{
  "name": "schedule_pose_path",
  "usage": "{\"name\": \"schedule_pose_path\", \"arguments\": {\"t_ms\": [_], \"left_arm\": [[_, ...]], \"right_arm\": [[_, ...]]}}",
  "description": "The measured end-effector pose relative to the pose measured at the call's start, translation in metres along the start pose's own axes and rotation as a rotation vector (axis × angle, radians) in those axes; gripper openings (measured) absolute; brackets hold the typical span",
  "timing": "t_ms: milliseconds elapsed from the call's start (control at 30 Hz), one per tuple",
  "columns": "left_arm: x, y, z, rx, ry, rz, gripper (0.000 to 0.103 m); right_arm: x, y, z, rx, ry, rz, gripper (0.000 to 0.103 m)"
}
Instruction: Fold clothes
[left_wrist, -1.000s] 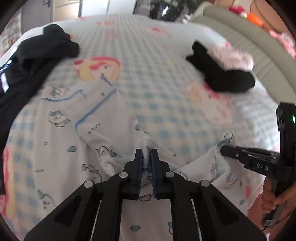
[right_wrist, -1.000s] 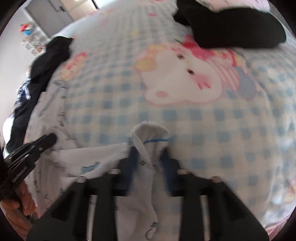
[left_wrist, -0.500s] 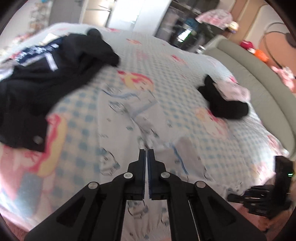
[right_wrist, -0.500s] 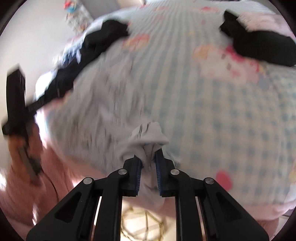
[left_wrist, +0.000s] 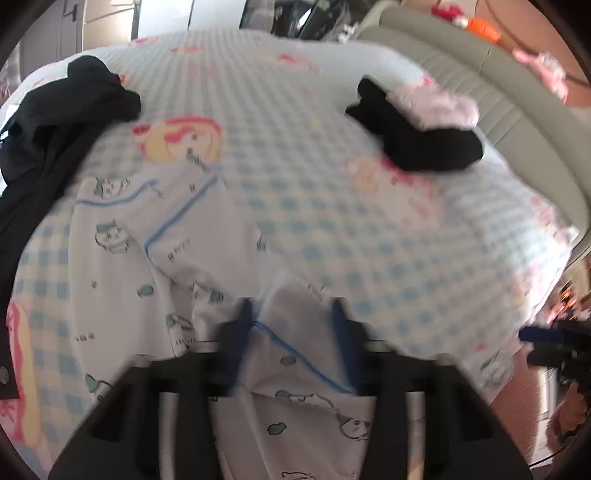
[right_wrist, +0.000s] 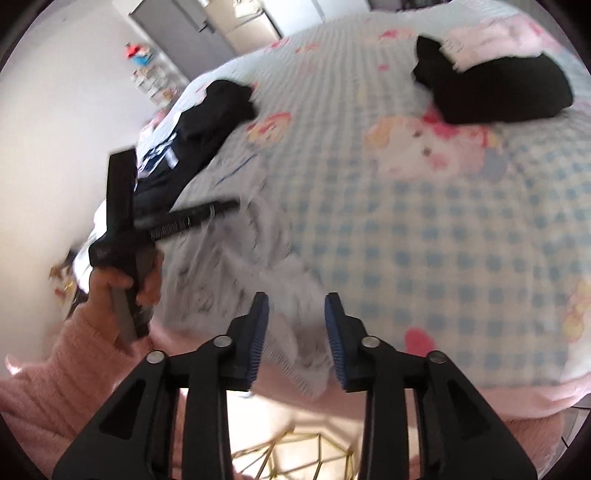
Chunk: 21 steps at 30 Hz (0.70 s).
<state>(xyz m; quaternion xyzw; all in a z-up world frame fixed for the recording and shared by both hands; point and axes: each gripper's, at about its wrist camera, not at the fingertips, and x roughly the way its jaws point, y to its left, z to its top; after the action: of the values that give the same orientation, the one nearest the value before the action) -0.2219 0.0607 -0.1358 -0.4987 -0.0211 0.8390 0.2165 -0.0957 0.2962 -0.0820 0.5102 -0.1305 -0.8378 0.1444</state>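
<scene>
Between the blue pads of the left tongs (left_wrist: 291, 314) lies a fold of the white pyjama top (left_wrist: 155, 258), with clear space on both sides of the cloth: the jaws are opening and grip nothing. That view is blurred by motion. The top, printed with small cartoon figures and edged with thin blue piping, spreads on the bed (left_wrist: 332, 229) from under these tongs up and away to their left.

The right tongs (right_wrist: 295, 306) are likewise opening; the top's pale hem (right_wrist: 295, 350) hangs loose in the gap over the near edge of the bed, and the pads do not press on it. To their left, the left tongs show from the side, pointing toward the cloth, with a hand (right_wrist: 122, 291) in a fluffy pink sleeve (right_wrist: 55, 376) on the grip.

Farther out, beyond the left tongs and to their left, a dark jacket (left_wrist: 48, 122) lies crumpled near the bed's edge. Beyond and to the right sits a black garment (left_wrist: 417, 140) with a pale pink one (left_wrist: 436, 103) resting against its far side. The bedcover is a blue and white check with large cartoon prints. A grey padded headboard (left_wrist: 480, 81) curves along the far right of the bed. Below the right tongs, past the bed's edge, part of a gold wire frame (right_wrist: 288, 454) shows on the floor.
</scene>
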Motion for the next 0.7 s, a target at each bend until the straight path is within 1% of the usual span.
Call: {"name": "schedule_pose_path", "arguments": {"t_ms": [33, 67, 167, 267, 367, 433, 467, 533, 600, 667, 700], "left_arm": [[0.0, -0.001, -0.005, 0.004, 0.002, 0.01, 0.013], [-0.001, -0.001, -0.01, 0.003, -0.001, 0.019, 0.01], [-0.017, 0.009, -0.026, -0.036, -0.043, 0.028, 0.008], [-0.034, 0.024, -0.04, -0.088, -0.087, 0.031, 0.007], [-0.045, 0.033, -0.048, -0.121, -0.117, 0.047, 0.007], [-0.051, 0.039, -0.053, -0.15, -0.135, 0.057, 0.007], [-0.054, 0.043, -0.056, -0.171, -0.143, 0.06, 0.007], [-0.056, 0.05, -0.062, -0.205, -0.152, 0.061, 0.007], [-0.057, 0.056, -0.067, -0.235, -0.156, 0.057, 0.007], [-0.058, 0.059, -0.07, -0.254, -0.16, 0.052, 0.007], [-0.058, 0.059, -0.071, -0.252, -0.16, 0.049, 0.007]], "right_arm": [[0.008, -0.002, 0.001, 0.016, 0.008, -0.046, 0.034], [0.015, -0.003, 0.001, 0.037, 0.013, -0.063, 0.035], [0.028, -0.012, -0.001, 0.102, 0.028, -0.032, 0.034], [0.04, -0.013, -0.001, 0.127, 0.021, -0.053, 0.035], [0.057, 0.001, -0.005, 0.071, 0.1, -0.051, 0.037], [0.06, 0.02, -0.012, -0.027, 0.135, -0.008, 0.037], [0.059, 0.033, -0.018, -0.091, 0.158, 0.027, 0.037], [0.061, 0.046, -0.03, -0.165, 0.204, 0.062, 0.037], [0.064, 0.048, -0.039, -0.173, 0.246, 0.041, 0.037], [0.064, 0.04, -0.044, -0.139, 0.285, 0.023, 0.037], [0.061, 0.037, -0.046, -0.125, 0.295, 0.033, 0.037]]}}
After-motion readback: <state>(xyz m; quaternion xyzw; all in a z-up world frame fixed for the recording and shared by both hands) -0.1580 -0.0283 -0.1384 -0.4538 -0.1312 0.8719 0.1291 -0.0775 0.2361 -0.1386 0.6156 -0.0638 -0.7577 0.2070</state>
